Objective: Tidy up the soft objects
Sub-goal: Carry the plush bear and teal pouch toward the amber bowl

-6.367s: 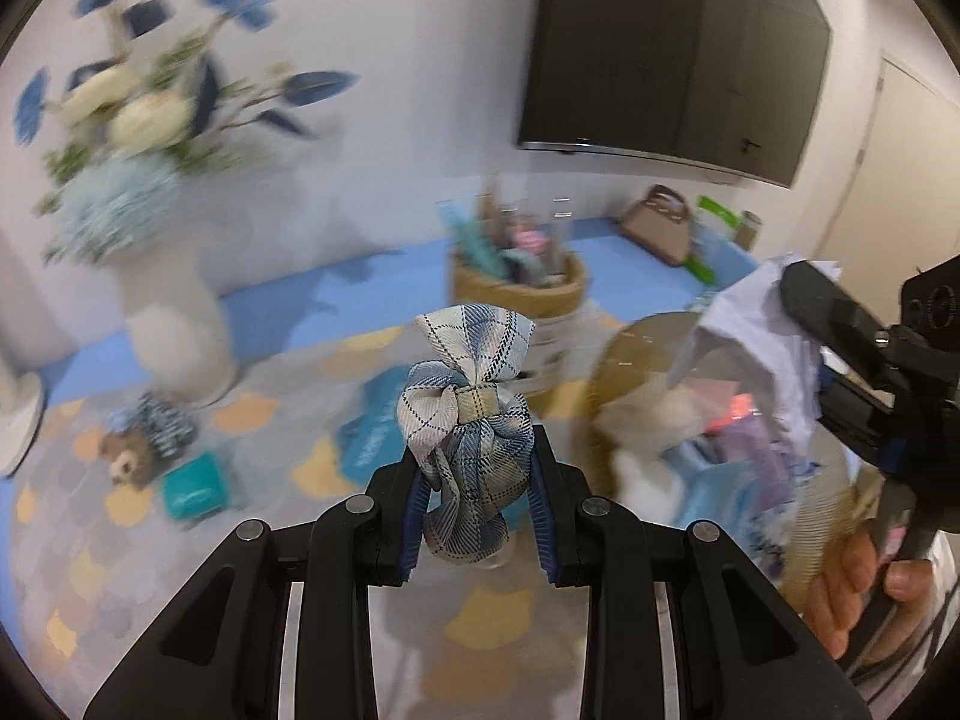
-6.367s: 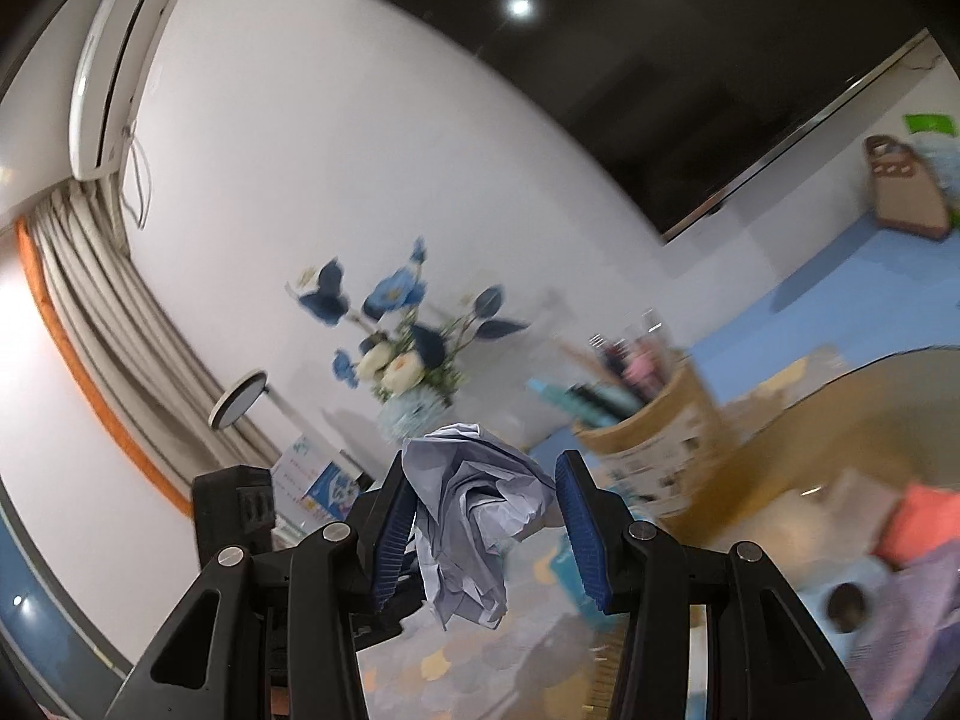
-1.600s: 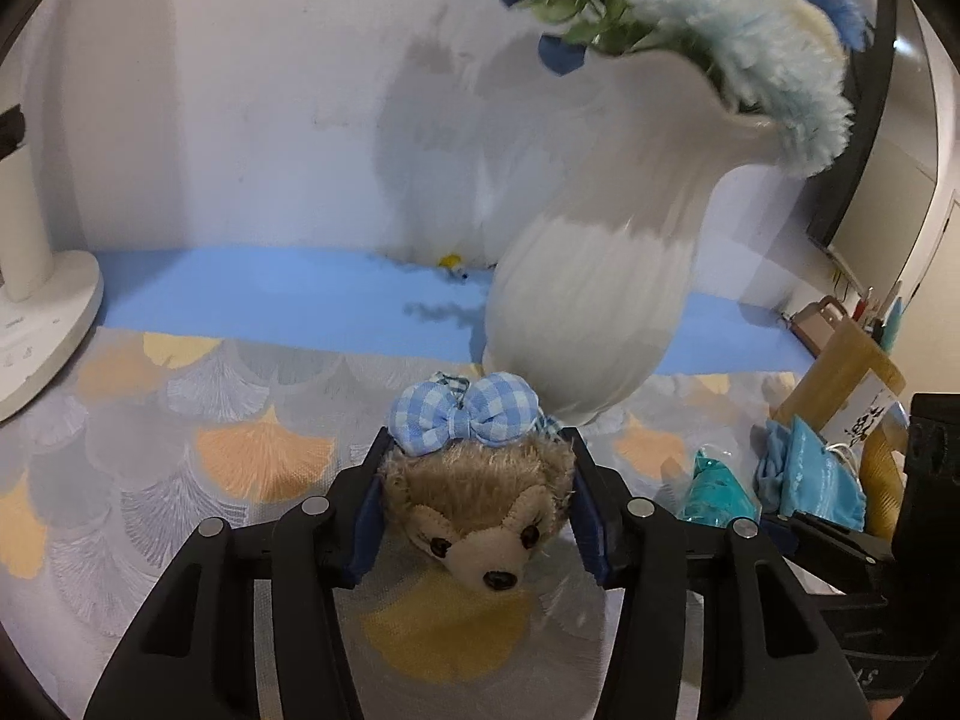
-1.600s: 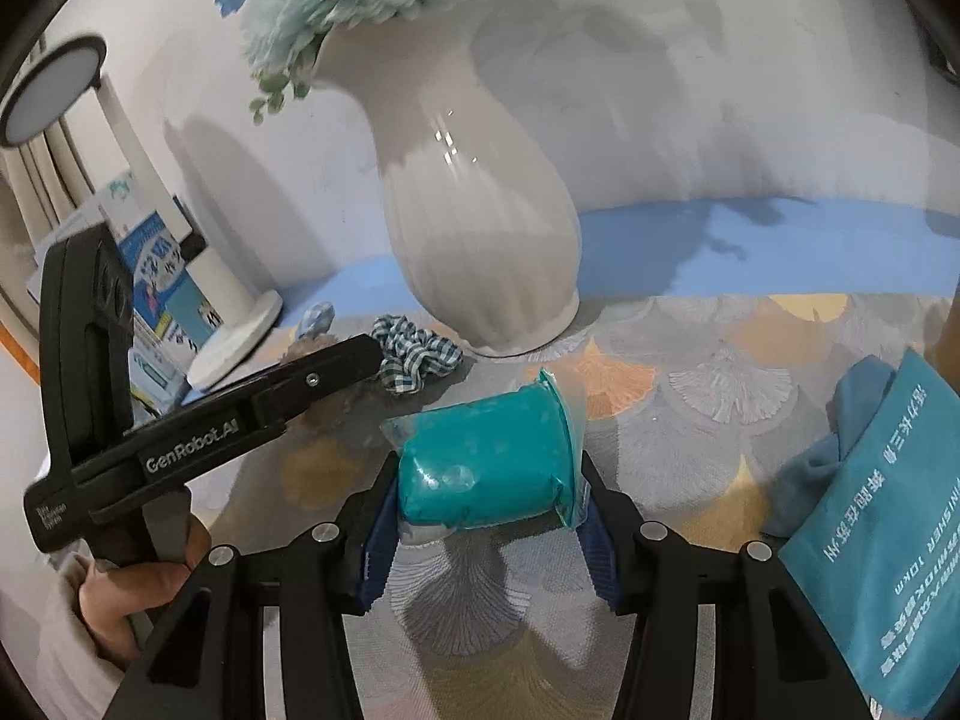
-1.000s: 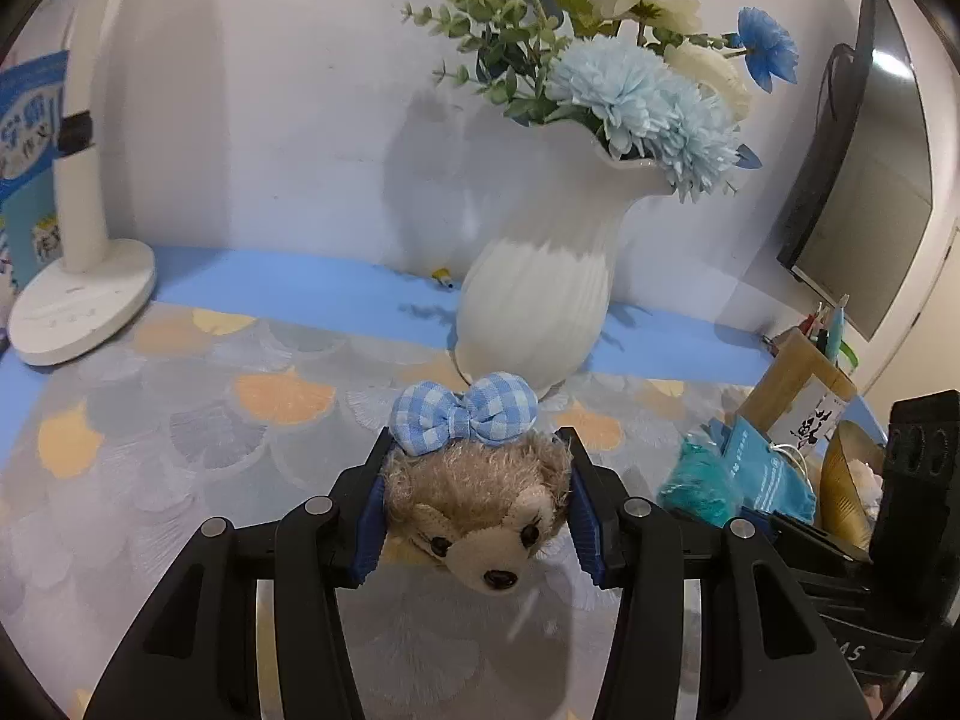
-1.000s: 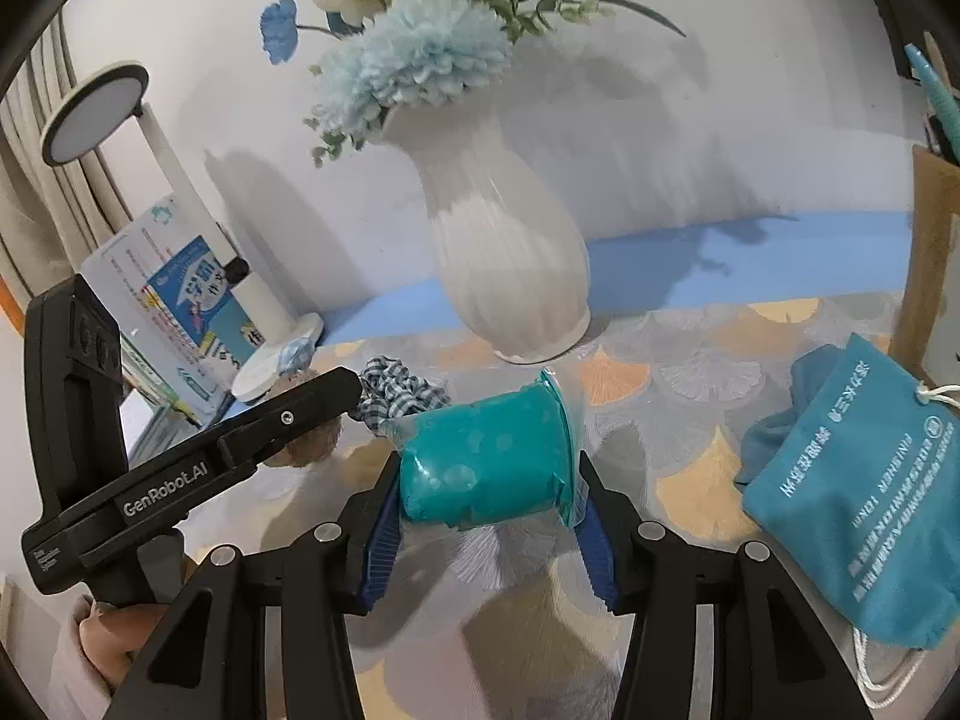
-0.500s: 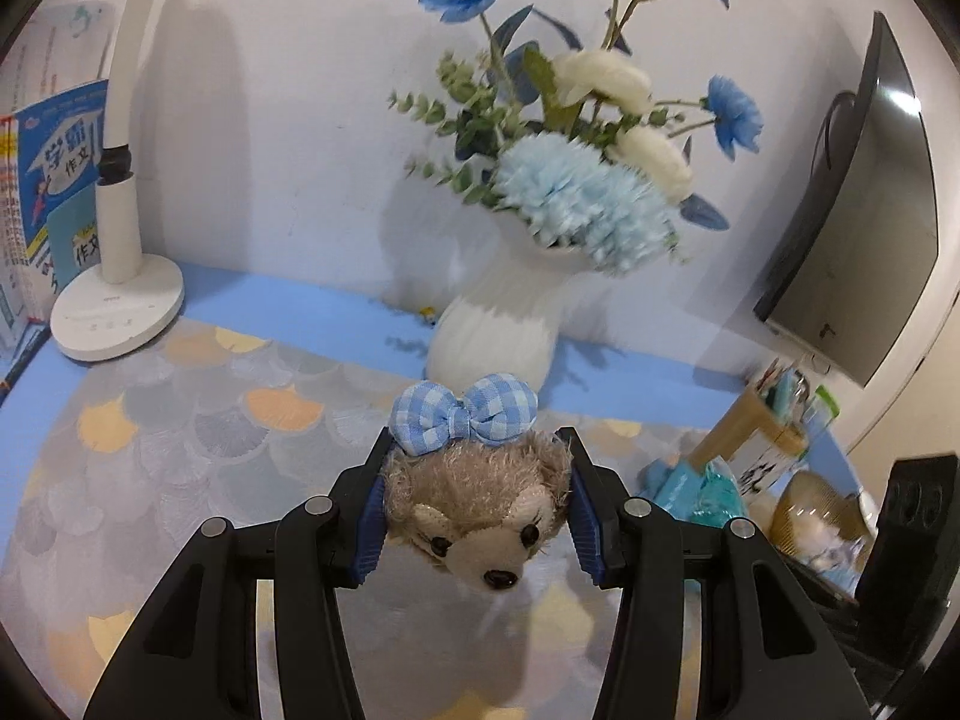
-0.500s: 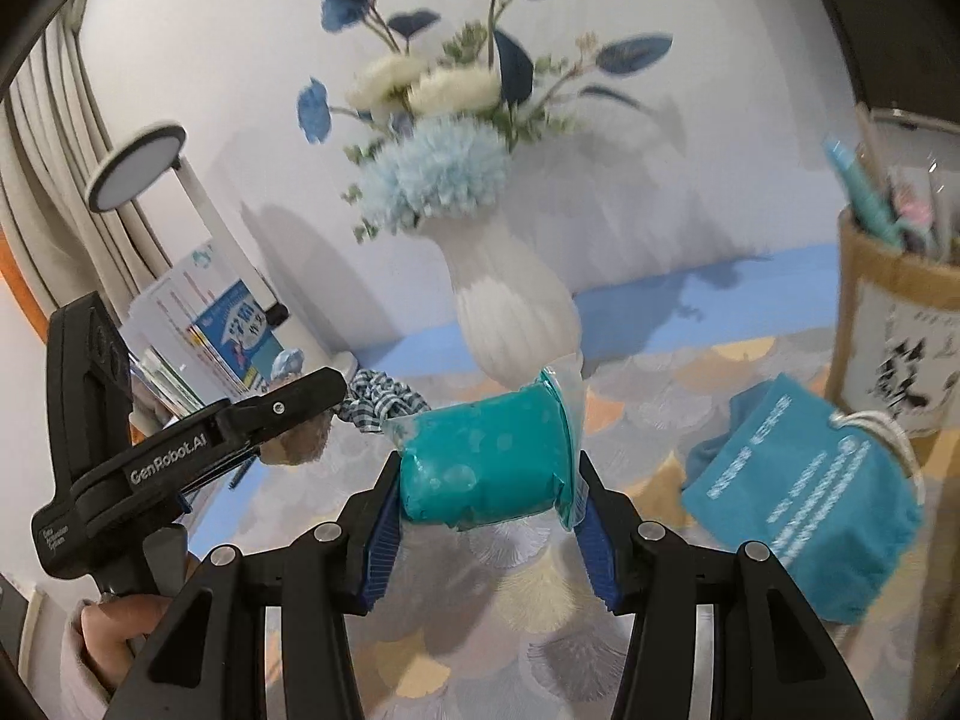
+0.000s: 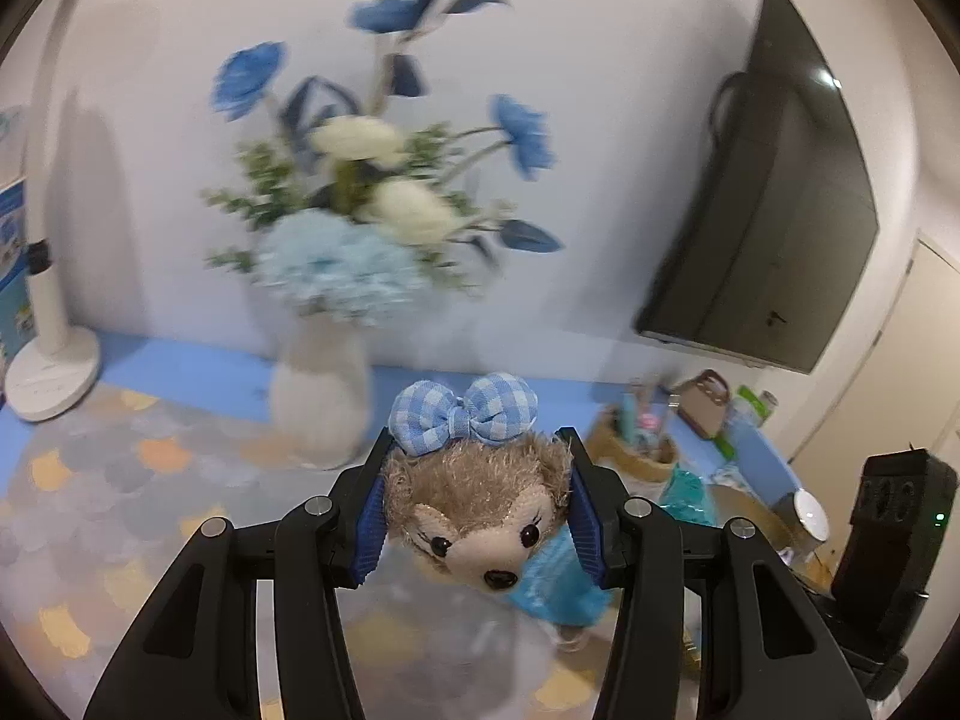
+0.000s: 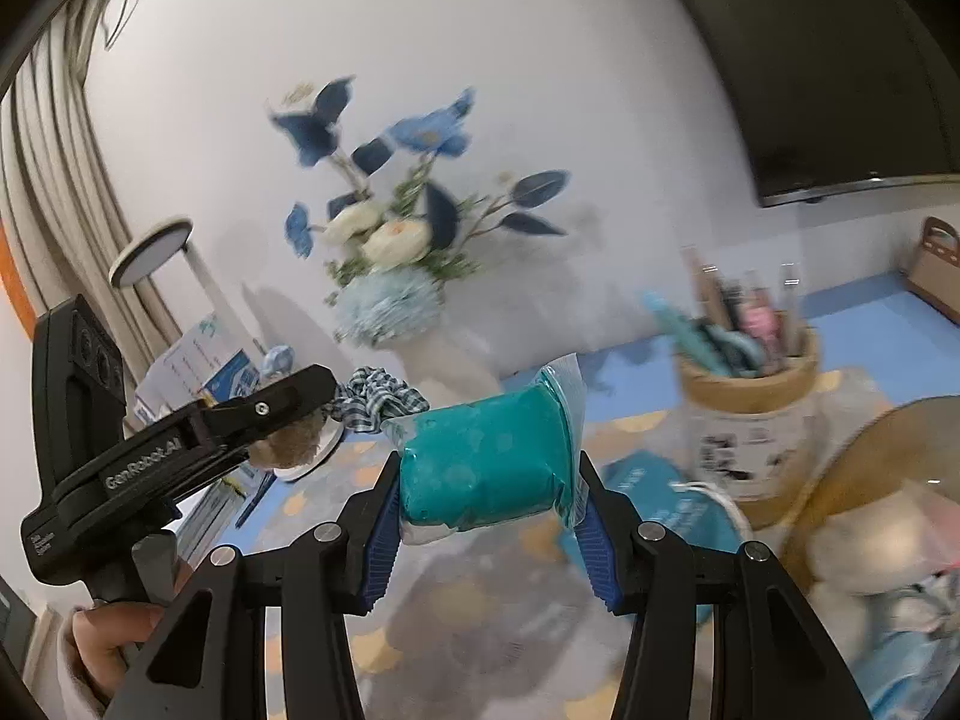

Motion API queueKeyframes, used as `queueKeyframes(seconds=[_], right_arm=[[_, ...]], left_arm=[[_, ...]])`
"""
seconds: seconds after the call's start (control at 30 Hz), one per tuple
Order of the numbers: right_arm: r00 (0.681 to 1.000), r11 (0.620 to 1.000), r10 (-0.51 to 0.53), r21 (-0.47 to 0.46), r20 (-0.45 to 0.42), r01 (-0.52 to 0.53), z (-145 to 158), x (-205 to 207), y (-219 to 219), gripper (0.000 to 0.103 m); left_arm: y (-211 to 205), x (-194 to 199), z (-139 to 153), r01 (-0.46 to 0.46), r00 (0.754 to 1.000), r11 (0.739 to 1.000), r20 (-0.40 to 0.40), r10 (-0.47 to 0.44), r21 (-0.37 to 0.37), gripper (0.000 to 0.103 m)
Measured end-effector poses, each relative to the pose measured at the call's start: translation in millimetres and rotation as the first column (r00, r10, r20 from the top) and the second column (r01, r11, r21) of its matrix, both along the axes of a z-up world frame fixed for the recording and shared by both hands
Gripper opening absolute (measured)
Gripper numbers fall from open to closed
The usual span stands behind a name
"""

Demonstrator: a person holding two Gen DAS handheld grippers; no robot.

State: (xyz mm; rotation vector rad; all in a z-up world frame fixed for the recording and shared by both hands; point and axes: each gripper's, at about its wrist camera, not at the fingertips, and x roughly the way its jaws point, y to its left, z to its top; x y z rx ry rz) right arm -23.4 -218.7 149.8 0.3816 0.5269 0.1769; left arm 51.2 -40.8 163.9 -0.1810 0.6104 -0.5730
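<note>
The table (image 9: 108,450) with its patterned cloth spreads wide below, and the white vase of flowers (image 9: 318,402) stands at its far side. At the right, the tan basket (image 10: 864,480) already holds soft things, so it is likely where both loads are meant to go. The pen cup (image 10: 750,414) stands just left of it. The left tool (image 9: 477,513) is closed snugly on the plush bear head (image 9: 474,510), pressing its furry sides, with the checked bow up top and the face pointing toward the camera. The right tool (image 10: 489,480) is closed on the teal soft pack (image 10: 480,462), held sideways in its clear wrap. Both tools are held up above the table, pointing forward, so nothing drags. In the right view, the left hand (image 10: 114,642) grips its handle low.
</note>
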Motion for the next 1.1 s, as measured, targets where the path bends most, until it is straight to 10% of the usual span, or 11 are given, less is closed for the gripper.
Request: queueKeyframes(seconds=[0.63,1.1], right_arm=[[0.982,0.98,-0.186,0.06,-0.023,0.187,3,-71,-144,0.05],[0.944,0.948,-0.31,0.04,-0.111,0.316,-21,-115,-209,0.051]], left_arm=[[-154,-32,10,0.211,0.977,0.977,0.026,-0.212,0.025,0.048],[-259,-51,-12,0.408,0.913,0.913,-0.025,-0.407,0.032,0.048]])
